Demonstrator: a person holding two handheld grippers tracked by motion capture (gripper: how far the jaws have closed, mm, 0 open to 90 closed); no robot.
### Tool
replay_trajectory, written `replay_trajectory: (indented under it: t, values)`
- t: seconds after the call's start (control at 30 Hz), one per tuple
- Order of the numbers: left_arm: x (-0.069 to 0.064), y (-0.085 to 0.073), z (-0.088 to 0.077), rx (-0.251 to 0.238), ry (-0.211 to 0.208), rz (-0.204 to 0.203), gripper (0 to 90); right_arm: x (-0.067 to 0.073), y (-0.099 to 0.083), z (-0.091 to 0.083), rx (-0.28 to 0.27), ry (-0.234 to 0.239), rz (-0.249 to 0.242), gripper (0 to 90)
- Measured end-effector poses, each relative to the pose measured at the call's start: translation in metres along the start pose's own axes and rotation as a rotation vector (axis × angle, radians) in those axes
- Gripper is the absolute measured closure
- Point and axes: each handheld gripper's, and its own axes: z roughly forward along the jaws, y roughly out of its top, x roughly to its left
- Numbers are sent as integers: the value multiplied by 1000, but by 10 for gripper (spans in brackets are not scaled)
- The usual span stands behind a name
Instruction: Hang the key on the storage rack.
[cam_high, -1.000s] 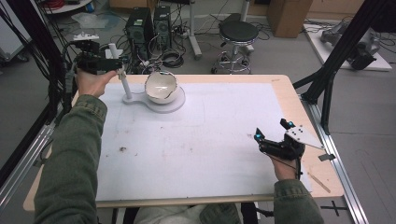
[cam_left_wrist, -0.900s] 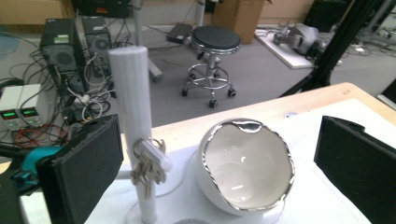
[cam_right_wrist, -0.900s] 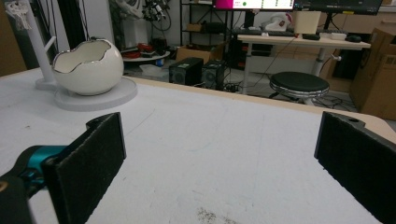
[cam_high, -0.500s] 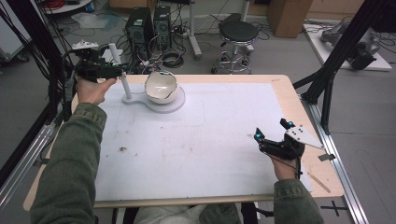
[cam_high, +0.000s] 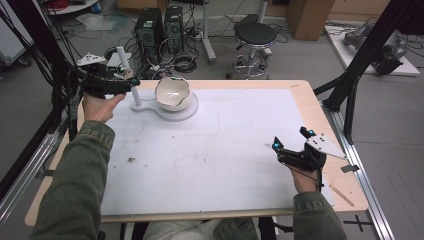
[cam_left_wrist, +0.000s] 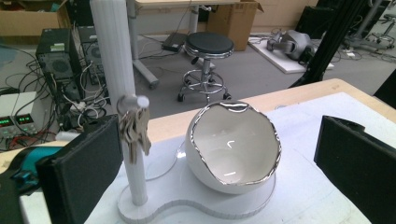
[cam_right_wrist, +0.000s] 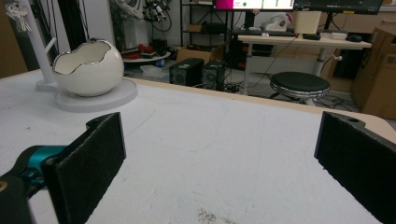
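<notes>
At far-left surface edge, left tongs released before white peg-post carrying apparently metal keys; right tongs released.

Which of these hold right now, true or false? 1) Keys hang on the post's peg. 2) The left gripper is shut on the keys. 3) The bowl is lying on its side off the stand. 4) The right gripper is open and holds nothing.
1) True: the keys hang from the peg on the white post.
2) False: the left gripper is open, its jaws spread either side of the post and bowl, touching neither.
3) False: the egg-shaped bowl sits on the white stand base beside the post.
4) True: the right gripper is open over the bare table.
</notes>
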Motion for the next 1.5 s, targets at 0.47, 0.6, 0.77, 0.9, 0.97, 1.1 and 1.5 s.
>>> replay_trajectory:
  t: [0.47, 0.6, 0.77, 0.9, 0.97, 1.1, 1.5]
  values:
    - [4, -28, -8, 5, 9, -29, 16, 0, 0, 0, -2, -1, -5, 8]
    - [4, -34, -11, 8, 21, -17, 16, 0, 0, 0, -4, -2, -8, 8]
    - [3, -39, -16, 13, 31, -5, 16, 0, 0, 0, 0, 0, -10, 8]
    - [3, -49, -23, 5, 51, -2, 16, 0, 0, 0, 2, 4, -9, 8]
    - [5, -54, -26, 0, 62, 0, 16, 1, 0, 0, -2, 3, -9, 8]
    - [8, -62, -31, -7, 74, -11, 16, 0, 0, 0, -2, 1, -10, 8]
    - [12, -90, -46, -52, 92, -51, 17, 1, 0, 0, 0, 1, -10, 8]
